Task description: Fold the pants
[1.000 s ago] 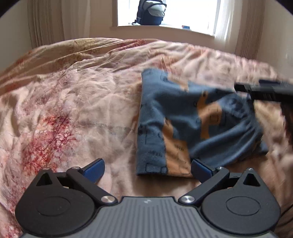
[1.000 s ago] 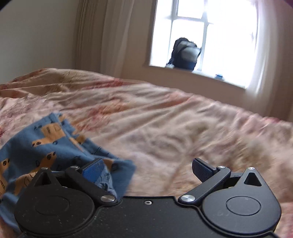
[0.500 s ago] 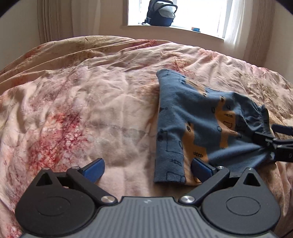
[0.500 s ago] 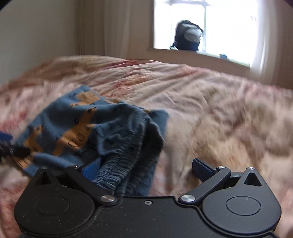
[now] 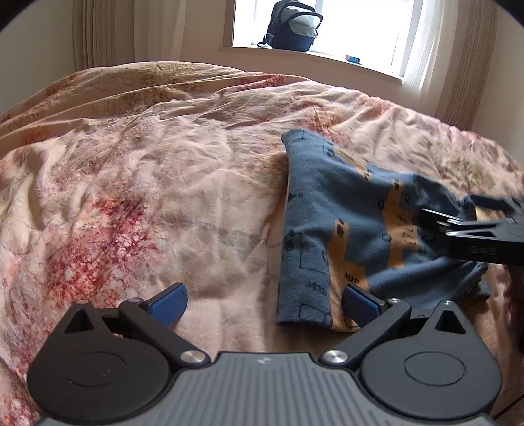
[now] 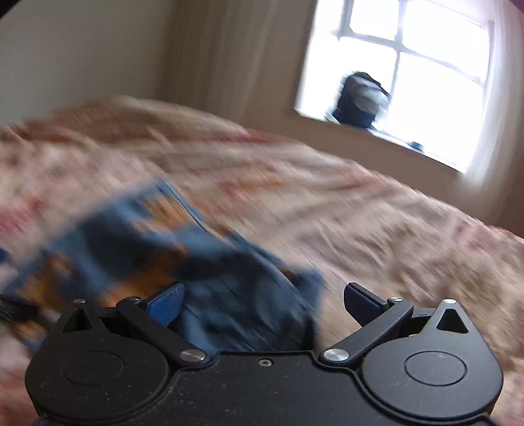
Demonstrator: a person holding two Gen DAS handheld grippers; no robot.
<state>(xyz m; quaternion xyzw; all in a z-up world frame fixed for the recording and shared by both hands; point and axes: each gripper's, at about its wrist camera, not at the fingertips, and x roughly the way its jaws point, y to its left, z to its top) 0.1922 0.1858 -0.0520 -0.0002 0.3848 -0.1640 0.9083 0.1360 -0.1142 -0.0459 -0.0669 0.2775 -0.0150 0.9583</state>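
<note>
Blue pants (image 5: pixel 344 222) with orange prints lie folded into a compact shape on the right half of the bed. My left gripper (image 5: pixel 264 304) is open low over the duvet, its right fingertip (image 5: pixel 362 306) at the pants' near edge and nothing between the fingers. The right gripper (image 5: pixel 458 226) reaches in from the right edge over the pants' right side. In the blurred, tilted right wrist view the pants (image 6: pixel 147 249) fill the lower left; my right gripper (image 6: pixel 263 303) is open, with cloth lying loose between its fingers beside the left one.
A crumpled pink and red floral duvet (image 5: pixel 163 196) covers the whole bed. A dark backpack (image 5: pixel 293 26) sits on the windowsill behind, with curtains on both sides. In the right wrist view the backpack (image 6: pixel 360 98) shows against the bright window.
The right gripper has shifted up and inward over the pants' right side, and its view now tilts and blurs with motion. The left gripper has barely moved. The pants lie much as before.
</note>
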